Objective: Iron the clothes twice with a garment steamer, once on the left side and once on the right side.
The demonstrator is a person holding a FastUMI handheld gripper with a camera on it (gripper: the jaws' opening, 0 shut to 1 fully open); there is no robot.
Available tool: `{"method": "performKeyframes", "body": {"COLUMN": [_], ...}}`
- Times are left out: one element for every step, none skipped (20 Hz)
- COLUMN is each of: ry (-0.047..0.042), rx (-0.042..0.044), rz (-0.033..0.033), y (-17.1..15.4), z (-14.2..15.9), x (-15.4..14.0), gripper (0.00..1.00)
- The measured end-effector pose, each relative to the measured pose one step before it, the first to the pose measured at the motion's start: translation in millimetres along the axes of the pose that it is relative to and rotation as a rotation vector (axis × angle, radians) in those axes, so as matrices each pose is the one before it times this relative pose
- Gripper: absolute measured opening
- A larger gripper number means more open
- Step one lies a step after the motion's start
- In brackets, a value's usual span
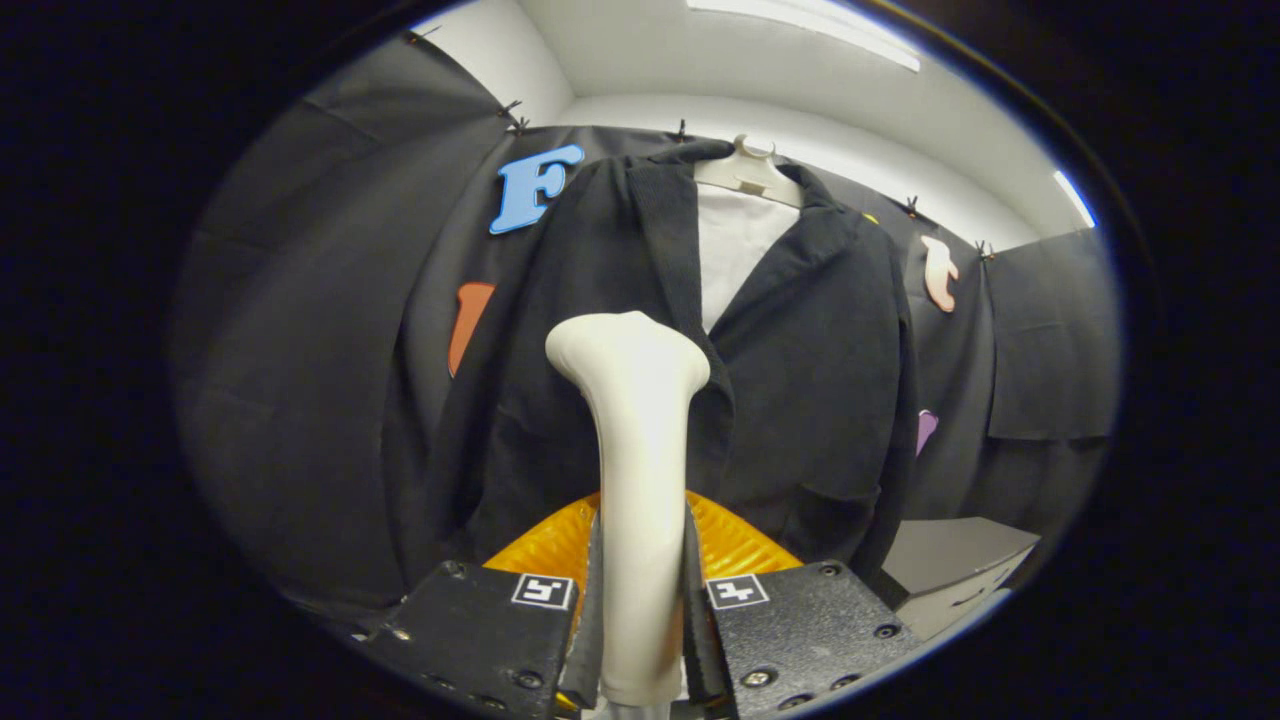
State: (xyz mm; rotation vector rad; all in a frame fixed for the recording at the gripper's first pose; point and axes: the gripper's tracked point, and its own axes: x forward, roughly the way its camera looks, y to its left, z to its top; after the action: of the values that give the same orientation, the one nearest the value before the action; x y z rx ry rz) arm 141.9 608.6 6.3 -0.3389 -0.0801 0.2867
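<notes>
right now the gripper (642, 600) is pinching the garment steamer (635, 480) by its pale handle, one finger pressed on each side, so the grip looks firm and centred. the steamer stands nearly upright between the fingers, its flared head at about chest height of the dark jacket (790, 370), which hangs on a pale hanger (748, 170) against the booth's cloth wall with a white shirt (735, 255) showing in the open front. the head sits in front of the jacket's left-hand panel as seen from the gripper, close to the lapel edge — whether it touches the cloth i cannot tell. an orange ribbed thing (735, 545) shows low down just behind the handle; what it is i cannot tell. a grey box (950, 565) stands low beside the jacket's far hem.

my read is that a pass on that panel is the step in hand, and neither side can be judged done from how things lie. to do it well, keep the head flat toward the fabric and run it slowly along the panel in one straight line, staying off the lapel fold so it doesn't crease. keep the squeeze steady — the handle is smooth and round, so it may twist. the jacket hangs free and will likely swing if pushed hard, so light contact seems best.
</notes>
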Motion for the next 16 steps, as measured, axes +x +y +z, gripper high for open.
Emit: {"method": "performKeyframes", "body": {"ry": [0.01160, 0.01559, 0.01859, 0.02175, 0.02156, 0.01690, 0.00832, 0.00565, 0.00681, 0.00721, 0.00653, 0.00599, 0.00657, 0.00722, 0.00790, 0.00715], "rx": [-0.00171, -0.00210, -0.00193, -0.00042, 0.00019, -0.00029, -0.00100, -0.00275, -0.00125, -0.00133, -0.00179, -0.00193, -0.00146, -0.00064, -0.00364, -0.00121], "rz": [0.00799, 0.00437, 0.00075, -0.00102, 0.00005, 0.00176, 0.00032, -0.00091, 0.00054, 0.00132, 0.00197, 0.00108, 0.00240, 0.00261, 0.00324, 0.00529], "y": [1.08, 0.40, -2.11, -0.96, 0.09, -1.27, -2.06, -2.58, -1.39, 0.09, 0.29, 0.15, -0.66, -0.20, -0.45, 0.44], "z": [-5.44, -6.87, -8.59, -7.19, -7.34, -6.31, -3.32, -3.42, -2.99, -2.54, -2.02, -2.41, -3.06, -2.36, -4.72, -3.88], "x": [-2.90, -1.33, -0.88, -1.90, -0.42, 0.05, 0.08, -0.61, -1.97, -0.18, 1.05, -0.40, 0.35, -1.04, -1.82, -2.81], "gripper": [0.35, 0.35, 0.35, 0.35, 0.35, 0.35, 0.35, 0.35, 0.35, 0.35, 0.35, 0.35, 0.35, 0.35, 0.35, 0.35]}}
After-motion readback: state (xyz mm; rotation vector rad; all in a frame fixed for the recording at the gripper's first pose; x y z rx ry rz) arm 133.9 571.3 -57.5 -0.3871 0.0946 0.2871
